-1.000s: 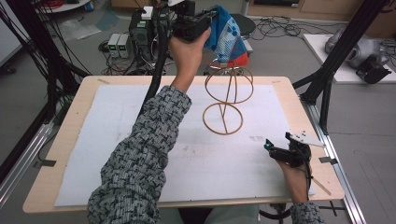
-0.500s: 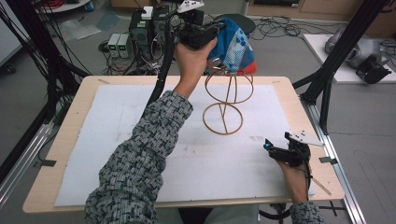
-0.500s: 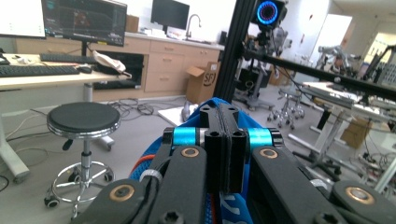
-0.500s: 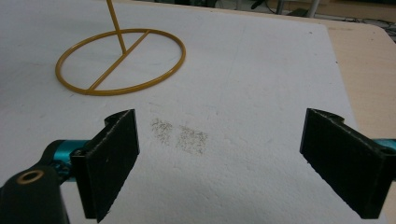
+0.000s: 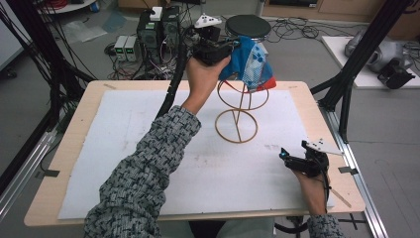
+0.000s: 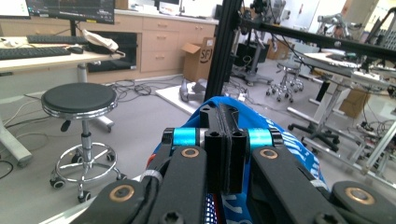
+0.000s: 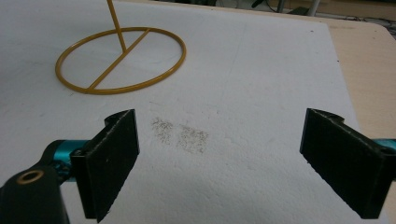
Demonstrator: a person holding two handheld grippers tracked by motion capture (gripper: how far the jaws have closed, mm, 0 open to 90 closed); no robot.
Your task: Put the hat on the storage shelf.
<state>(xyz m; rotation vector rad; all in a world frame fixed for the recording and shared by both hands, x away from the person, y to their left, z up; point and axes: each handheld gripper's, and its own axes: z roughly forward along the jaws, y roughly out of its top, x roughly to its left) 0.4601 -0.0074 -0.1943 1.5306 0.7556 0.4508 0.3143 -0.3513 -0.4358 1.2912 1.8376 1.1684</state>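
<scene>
A: Where does the wire stand [image 5: 238,111] sit?
B: On the mat [image 5: 148,144] covering your counter [image 5: 79,124], right of centre. The cloth bag [image 5: 250,67] hangs over its top.
A: And your grippers?
B: Left gripper [image 5: 229,52] above the stand's far side; right gripper [image 5: 292,159] near the front right edge, before the stand.

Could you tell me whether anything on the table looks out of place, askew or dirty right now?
Only a small grey smudge on the white mat, just in front of the gold wire stand; it looks like a scuff. The stand itself sits upright, and the blue cloth bag held by the left gripper hangs over its top ring.
</scene>
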